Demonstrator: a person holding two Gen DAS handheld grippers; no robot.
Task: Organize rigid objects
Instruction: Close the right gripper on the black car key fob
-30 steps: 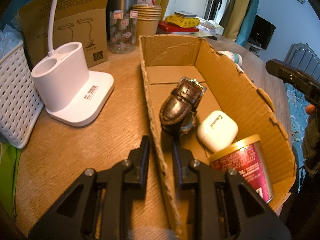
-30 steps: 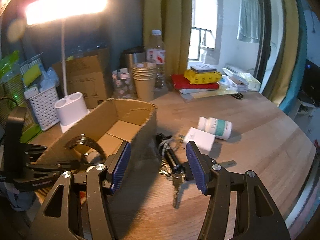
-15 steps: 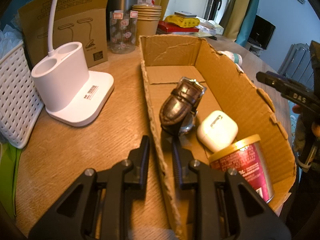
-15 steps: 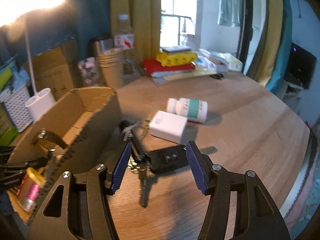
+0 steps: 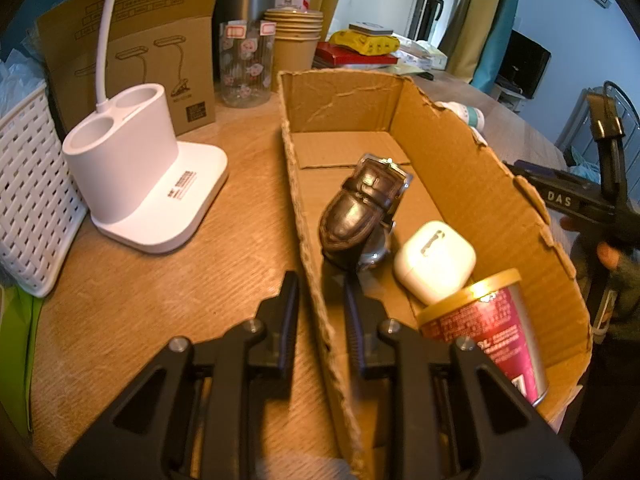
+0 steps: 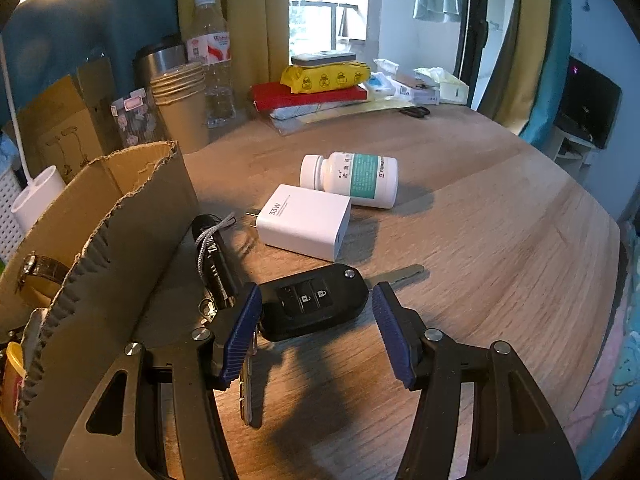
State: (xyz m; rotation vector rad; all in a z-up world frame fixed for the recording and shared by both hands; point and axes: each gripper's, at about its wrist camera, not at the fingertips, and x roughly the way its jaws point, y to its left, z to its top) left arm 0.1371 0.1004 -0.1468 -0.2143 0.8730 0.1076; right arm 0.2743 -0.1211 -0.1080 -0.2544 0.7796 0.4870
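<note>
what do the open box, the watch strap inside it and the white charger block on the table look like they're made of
Open brown box: corrugated cardboard, matte; the torn rim shows the fluted layer.
Dark brown watch strap: probably leather or an imitation, glossy, with a creased grain and a metal buckle.
White charger block: looks like hard plastic, smooth and satin, with crisp moulded edges and printed lettering.

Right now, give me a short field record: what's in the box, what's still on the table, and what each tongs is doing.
box contents: watch; white earbud case; red can
on table: car key; white charger; pill bottle
left tongs: shut on the cardboard box wall
right tongs: open, fingers either side of the car key, not gripping
</note>
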